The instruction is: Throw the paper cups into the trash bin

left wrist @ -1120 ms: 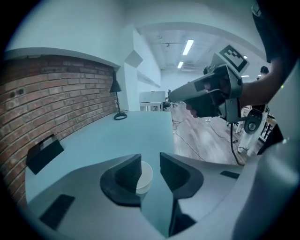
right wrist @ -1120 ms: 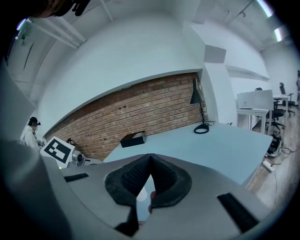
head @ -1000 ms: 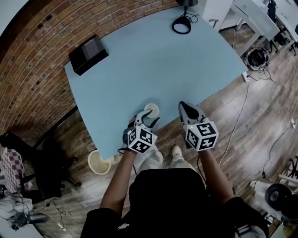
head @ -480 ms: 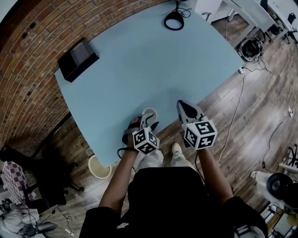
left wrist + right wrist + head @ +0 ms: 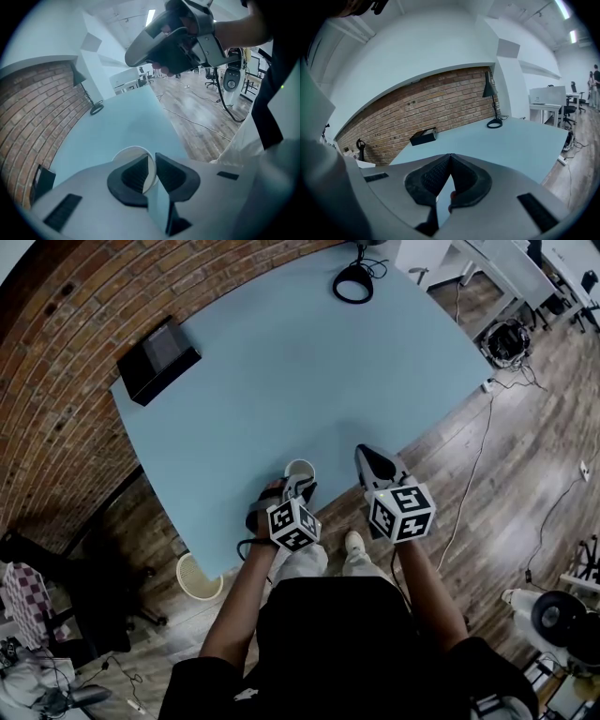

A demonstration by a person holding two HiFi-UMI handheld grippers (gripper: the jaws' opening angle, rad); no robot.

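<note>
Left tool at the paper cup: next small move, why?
Probably lift the paper cup off the table. The jaws of the left tool have just been closing with the cup's wall pinched between them, and the trash bin sits on the floor past the table's left edge.

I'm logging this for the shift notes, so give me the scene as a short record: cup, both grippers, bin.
cup: paper cup, upright on the table near its front edge
left gripper: jaws have just been closing, now pinching the cup's wall
right gripper: shut, empty, to the right of the cup
bin: trash bin on the floor by the table's left corner
</note>
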